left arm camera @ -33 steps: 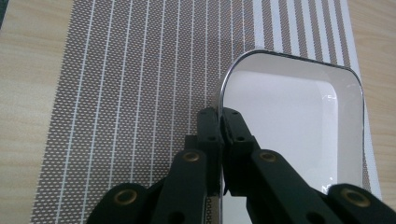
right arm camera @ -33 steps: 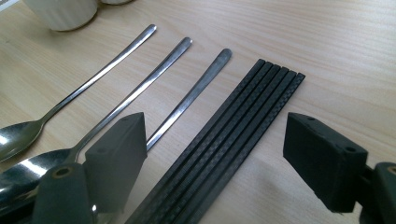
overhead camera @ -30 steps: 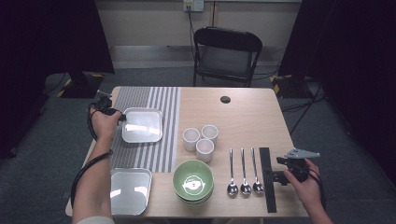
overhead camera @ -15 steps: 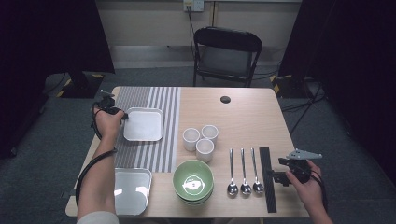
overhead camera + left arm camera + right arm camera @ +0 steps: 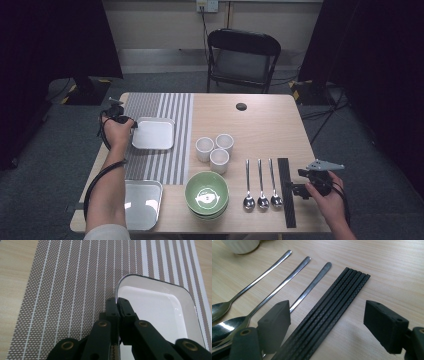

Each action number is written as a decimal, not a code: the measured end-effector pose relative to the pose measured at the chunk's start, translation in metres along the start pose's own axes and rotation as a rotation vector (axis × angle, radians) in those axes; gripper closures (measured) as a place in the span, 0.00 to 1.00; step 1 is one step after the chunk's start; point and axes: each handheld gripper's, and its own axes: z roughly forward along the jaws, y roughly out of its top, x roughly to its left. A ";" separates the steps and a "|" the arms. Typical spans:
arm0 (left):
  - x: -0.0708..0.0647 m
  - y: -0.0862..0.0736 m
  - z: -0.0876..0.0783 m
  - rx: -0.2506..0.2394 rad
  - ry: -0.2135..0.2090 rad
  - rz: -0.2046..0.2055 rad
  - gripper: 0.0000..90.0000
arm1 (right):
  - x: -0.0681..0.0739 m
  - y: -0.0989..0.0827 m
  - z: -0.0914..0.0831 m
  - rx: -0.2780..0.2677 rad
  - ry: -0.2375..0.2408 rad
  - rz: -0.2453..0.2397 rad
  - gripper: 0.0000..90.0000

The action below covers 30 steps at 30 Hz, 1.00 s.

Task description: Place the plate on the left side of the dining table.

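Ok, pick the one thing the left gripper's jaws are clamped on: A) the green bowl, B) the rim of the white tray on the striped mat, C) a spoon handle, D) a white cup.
B: in the left gripper view, the left gripper has its jaws shut on the rim of the white tray, which lies on the striped mat.

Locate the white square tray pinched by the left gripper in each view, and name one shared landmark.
High view: white square tray left of centre, on the striped placemat.
Left gripper view: right half, its rim pinched by the left gripper.
Right gripper view: not in it.
Shared landmark: the striped placemat.
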 end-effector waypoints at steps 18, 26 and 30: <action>0.007 -0.018 -0.005 -0.032 0.026 0.017 0.90 | 0.004 0.002 0.002 0.004 0.012 -0.016 0.23; 0.005 -0.032 -0.017 -0.057 0.028 0.043 0.83 | 0.005 0.001 0.000 0.002 0.008 -0.028 0.23; 0.001 -0.039 -0.023 -0.078 0.034 0.077 0.80 | 0.005 0.001 -0.001 -0.005 0.008 -0.031 0.23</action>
